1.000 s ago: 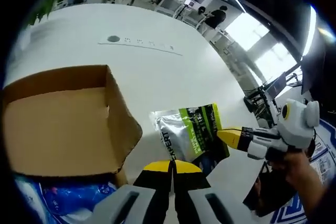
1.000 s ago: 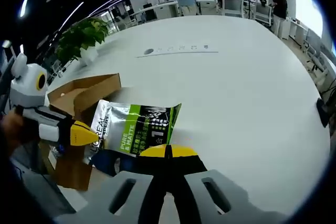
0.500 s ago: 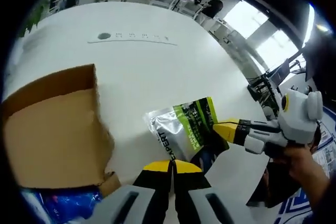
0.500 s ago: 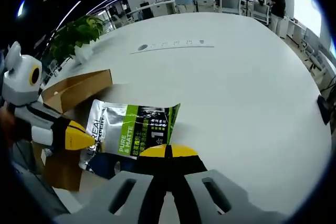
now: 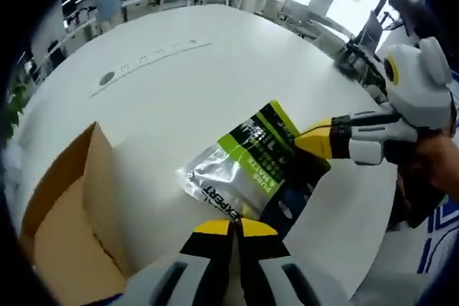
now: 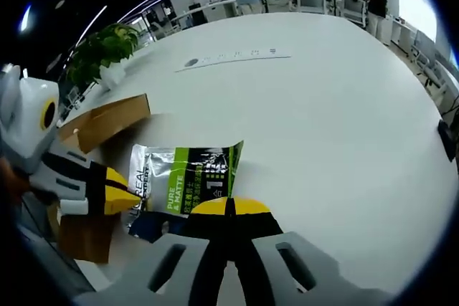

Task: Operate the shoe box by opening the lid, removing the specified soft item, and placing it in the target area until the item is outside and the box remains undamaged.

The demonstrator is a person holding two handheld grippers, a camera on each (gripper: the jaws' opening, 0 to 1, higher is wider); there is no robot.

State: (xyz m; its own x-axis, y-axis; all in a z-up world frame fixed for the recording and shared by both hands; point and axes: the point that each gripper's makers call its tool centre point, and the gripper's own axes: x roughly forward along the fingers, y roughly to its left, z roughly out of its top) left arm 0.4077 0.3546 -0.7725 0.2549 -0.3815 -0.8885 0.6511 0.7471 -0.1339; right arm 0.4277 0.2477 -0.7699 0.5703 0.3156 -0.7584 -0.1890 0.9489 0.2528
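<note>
Since a second ago: pouch (image 5: 252,165) carried further from the shoe box (image 5: 68,234), out over bare white table (image 5: 165,84); box now at the lower left margin of the left gripper view rather than filling its left half.

Item 1, pouch: silver, green and black soft pack, printed side up, outside the box, low over the table; whether it touches the surface cannot be told. In the right gripper view it lies just beside the box (image 6: 100,127), between the two grippers.

Item 2, right gripper (image 6: 228,209): jaws closed, yellow tips meeting at the pouch's near edge; judged to be pinching that edge (contact itself hidden under the tips). Same gripper enters the left gripper view (image 5: 319,141) from the right, tip on the pouch's corner.

Item 3, left gripper (image 5: 229,228): jaws pressed together at the pouch's dark lower edge; hold on the pouch probable, not certain. Two-sided support would keep a limp pack flat during transfer.

Item 4, shoe box: brown cardboard, flap raised, no damage evident.

Item 5, potted plant (image 6: 107,51): far table edge.

Status: extraction done; release pending.
</note>
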